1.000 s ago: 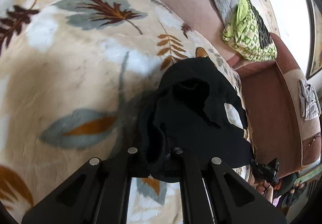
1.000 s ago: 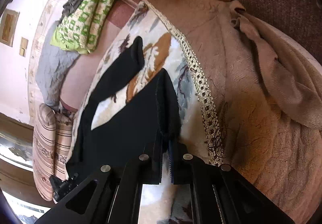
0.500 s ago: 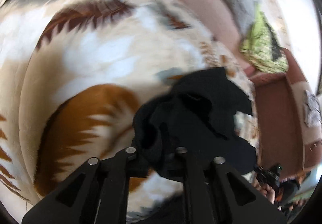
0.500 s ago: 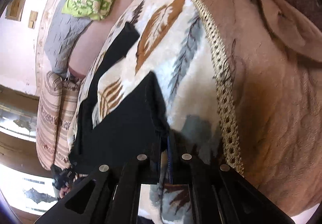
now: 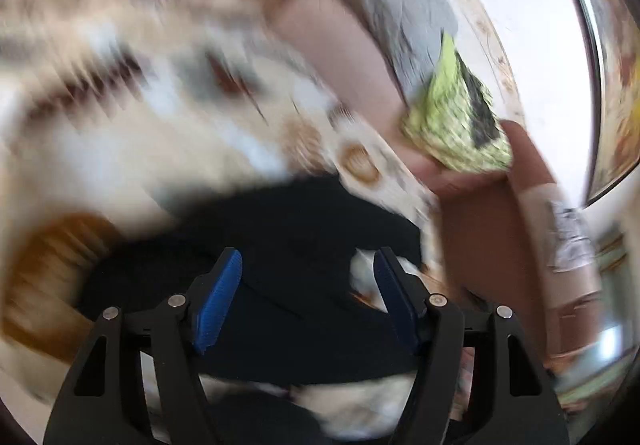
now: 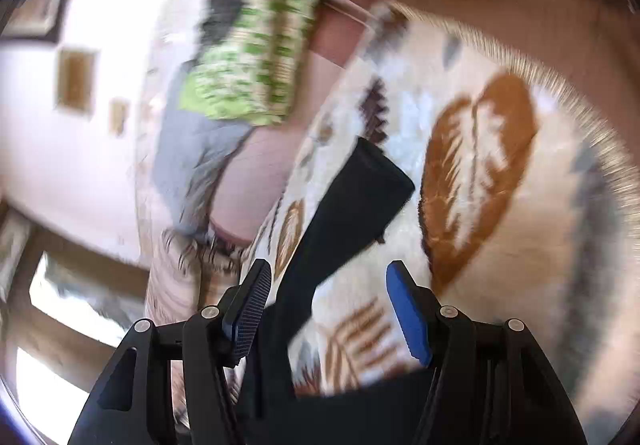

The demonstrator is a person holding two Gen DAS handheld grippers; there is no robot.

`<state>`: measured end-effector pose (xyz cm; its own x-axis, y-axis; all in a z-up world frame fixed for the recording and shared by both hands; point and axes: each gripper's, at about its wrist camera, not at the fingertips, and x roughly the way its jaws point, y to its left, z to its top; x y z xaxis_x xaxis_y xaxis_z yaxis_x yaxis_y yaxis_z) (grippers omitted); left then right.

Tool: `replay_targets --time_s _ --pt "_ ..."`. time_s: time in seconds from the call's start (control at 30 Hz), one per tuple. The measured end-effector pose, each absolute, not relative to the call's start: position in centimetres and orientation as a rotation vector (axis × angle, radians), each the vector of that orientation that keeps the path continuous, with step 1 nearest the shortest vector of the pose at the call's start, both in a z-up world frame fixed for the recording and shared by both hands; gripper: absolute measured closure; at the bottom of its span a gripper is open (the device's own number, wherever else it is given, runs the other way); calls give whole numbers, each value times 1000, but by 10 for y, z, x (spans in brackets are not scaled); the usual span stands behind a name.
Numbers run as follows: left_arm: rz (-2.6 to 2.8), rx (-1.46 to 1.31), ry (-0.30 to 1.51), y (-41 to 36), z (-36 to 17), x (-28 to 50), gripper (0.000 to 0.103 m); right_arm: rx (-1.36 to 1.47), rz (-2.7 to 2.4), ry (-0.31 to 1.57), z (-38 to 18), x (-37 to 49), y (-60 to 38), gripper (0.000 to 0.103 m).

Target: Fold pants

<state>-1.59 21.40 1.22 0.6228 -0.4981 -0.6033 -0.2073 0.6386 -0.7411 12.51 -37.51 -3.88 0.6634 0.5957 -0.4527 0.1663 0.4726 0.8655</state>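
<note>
The black pants (image 5: 296, 245) lie spread on a cream blanket with a leaf print (image 5: 120, 133). My left gripper (image 5: 306, 265) hangs over them, jaws opening, blue pads (image 5: 220, 295) apart and pressing on nothing. In the right wrist view one black pant leg (image 6: 352, 201) runs away across the blanket (image 6: 500, 245). My right gripper (image 6: 328, 277) is over the leg's near end, jaws opening, and the cloth lies below them without touching the pads (image 6: 406, 311). Both views are blurred by motion.
A green-and-white patterned cloth (image 5: 456, 125) and a grey cloth (image 6: 192, 161) lie at the back against the pink sofa back (image 5: 340, 45). The brown sofa seat and arm (image 5: 492, 245) are to the right of the blanket. A pale wall with frames (image 6: 76, 81) is behind.
Both grippers were shut on the black pants and now stand open with the cloth dropped flat on the blanket. Both views have swung, and the left gripper has lifted away.
</note>
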Motion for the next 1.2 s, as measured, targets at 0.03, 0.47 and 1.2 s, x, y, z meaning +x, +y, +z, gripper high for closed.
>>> replay_targets --time_s 0.03,0.47,1.2 --pt "-209 -946 962 205 0 -11 36 1081 290 850 -48 138 -371 41" --pt "-99 -1103 928 195 -39 -21 36 1002 169 909 -86 192 -370 71" --pt "-148 -1258 1146 159 -79 11 25 928 187 856 -64 181 -367 99"
